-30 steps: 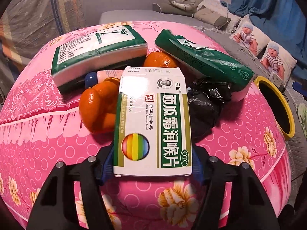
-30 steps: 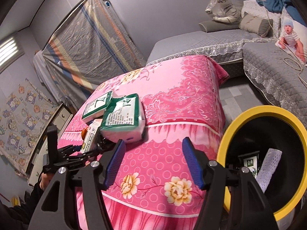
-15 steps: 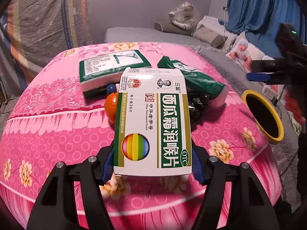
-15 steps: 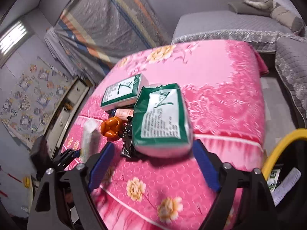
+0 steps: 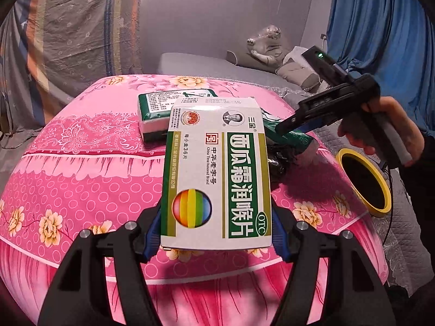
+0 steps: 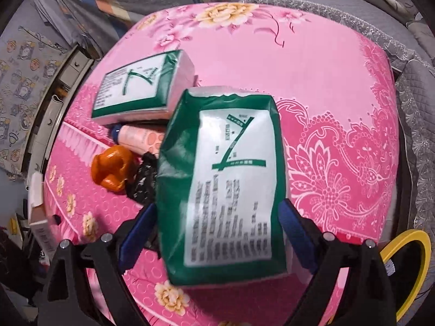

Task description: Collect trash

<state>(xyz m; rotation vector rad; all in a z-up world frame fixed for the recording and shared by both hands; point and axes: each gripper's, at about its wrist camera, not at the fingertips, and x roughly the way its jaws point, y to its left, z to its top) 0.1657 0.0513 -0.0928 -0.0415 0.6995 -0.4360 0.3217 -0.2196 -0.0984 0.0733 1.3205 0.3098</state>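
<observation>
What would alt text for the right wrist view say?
The right gripper brackets a green and white tissue pack, fingers apparently apart, above a pink floral tablecloth; beside it lie a second pack, crumpled orange wrapper and black bag.

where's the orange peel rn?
Right wrist view, left of centre: the orange peel lies on the pink cloth, touching the black bag, below the pink tube.

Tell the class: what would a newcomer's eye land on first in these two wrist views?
First, the white medicine box with the rainbow ball, clamped in the left gripper above the pink floral cover. Next, the green tissue pack between the right gripper fingers, which straddle it unclosed. Then the yellow-rimmed bin at the table's right edge.
</observation>
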